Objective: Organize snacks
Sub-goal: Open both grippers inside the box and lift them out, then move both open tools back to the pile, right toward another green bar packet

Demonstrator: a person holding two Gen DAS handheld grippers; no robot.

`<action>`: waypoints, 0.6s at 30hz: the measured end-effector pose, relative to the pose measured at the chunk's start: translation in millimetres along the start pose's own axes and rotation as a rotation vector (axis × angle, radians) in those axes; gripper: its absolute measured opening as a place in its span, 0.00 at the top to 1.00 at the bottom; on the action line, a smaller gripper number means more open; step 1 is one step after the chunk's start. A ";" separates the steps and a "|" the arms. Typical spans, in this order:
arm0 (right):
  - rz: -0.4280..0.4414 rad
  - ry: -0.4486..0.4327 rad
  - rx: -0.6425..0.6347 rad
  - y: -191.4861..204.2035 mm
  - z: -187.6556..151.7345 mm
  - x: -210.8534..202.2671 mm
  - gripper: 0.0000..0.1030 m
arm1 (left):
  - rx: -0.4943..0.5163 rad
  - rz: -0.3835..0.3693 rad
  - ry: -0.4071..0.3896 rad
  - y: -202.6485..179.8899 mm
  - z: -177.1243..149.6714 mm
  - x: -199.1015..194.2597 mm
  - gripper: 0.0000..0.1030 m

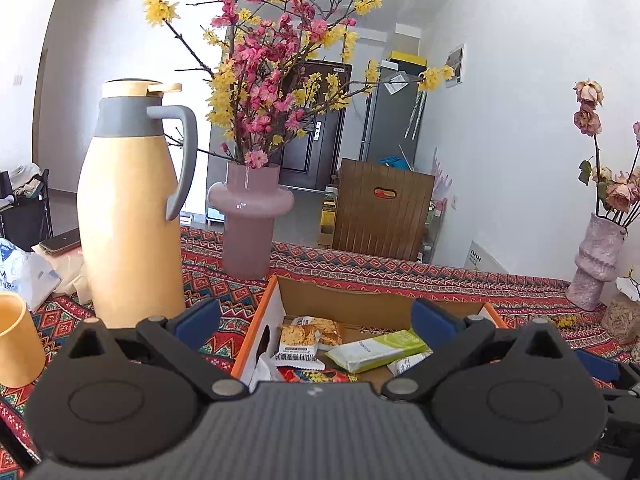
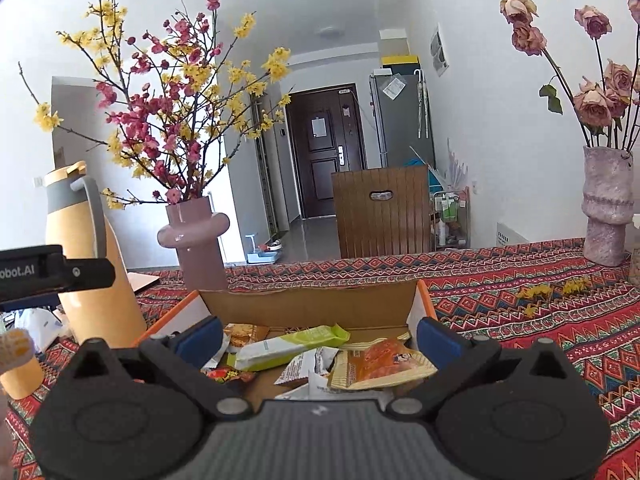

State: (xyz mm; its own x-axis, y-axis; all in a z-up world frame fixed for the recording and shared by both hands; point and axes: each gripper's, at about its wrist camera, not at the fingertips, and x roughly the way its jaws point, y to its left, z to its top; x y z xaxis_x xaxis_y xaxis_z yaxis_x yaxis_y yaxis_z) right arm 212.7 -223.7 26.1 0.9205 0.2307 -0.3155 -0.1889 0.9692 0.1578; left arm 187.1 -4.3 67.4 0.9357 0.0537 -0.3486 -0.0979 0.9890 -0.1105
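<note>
The cardboard box [image 2: 312,300] is sitting open on the patterned surface [image 2: 540,320], its back wall standing up and its orange side edges flaring outward. To its left a yellow flask [image 1: 128,216] and a pink vase [image 1: 248,220] are crowding in; to its right the cloth is lying bare up to a second vase [image 2: 606,208]. Snack packets are lying flat inside, and the green packet [image 2: 292,346] is running its long axis across the box, right end tilted up. The left gripper [image 1: 316,320] and right gripper [image 2: 320,338] are both hovering over the box with jaws spread wide, gripping nothing.
</note>
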 end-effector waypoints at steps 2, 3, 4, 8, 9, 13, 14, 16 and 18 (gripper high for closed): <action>-0.005 0.012 -0.005 -3.1 -4.7 -6.1 0.00 | -0.002 -0.003 0.019 6.5 -7.3 -3.6 0.00; -0.009 0.020 -0.007 -4.9 -7.0 -8.6 0.00 | 0.000 -0.002 0.027 8.7 -10.6 -4.9 0.00; -0.013 0.028 -0.011 -6.4 -10.0 -11.2 0.00 | 0.005 -0.002 0.035 11.4 -15.3 -6.9 0.00; -0.031 0.069 -0.021 -15.7 -22.4 -18.8 0.00 | 0.015 0.009 0.062 22.0 -30.2 -12.3 0.00; -0.033 0.082 -0.018 -18.0 -25.5 -19.9 0.00 | 0.017 0.010 0.069 24.3 -33.6 -13.4 0.00; -0.047 0.125 -0.010 -28.0 -37.5 -25.1 0.00 | 0.029 0.022 0.104 33.5 -48.0 -15.8 0.00; -0.053 0.134 -0.009 -31.1 -41.2 -26.5 0.00 | 0.033 0.026 0.113 35.4 -51.8 -15.3 0.00; -0.063 0.150 -0.007 -36.3 -46.0 -28.1 0.00 | 0.041 0.029 0.129 39.5 -60.2 -14.8 0.00; -0.075 0.163 -0.008 -42.2 -49.7 -29.2 0.00 | 0.052 0.034 0.139 43.4 -68.7 -12.9 0.00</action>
State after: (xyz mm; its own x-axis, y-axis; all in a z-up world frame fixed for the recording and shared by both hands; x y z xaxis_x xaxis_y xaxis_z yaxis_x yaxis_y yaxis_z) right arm 176.8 -267.0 -17.8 0.8644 0.1677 -0.4739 -0.1248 0.9848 0.1210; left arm 147.4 28.4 3.2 0.8759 0.0710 -0.4773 -0.1073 0.9930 -0.0492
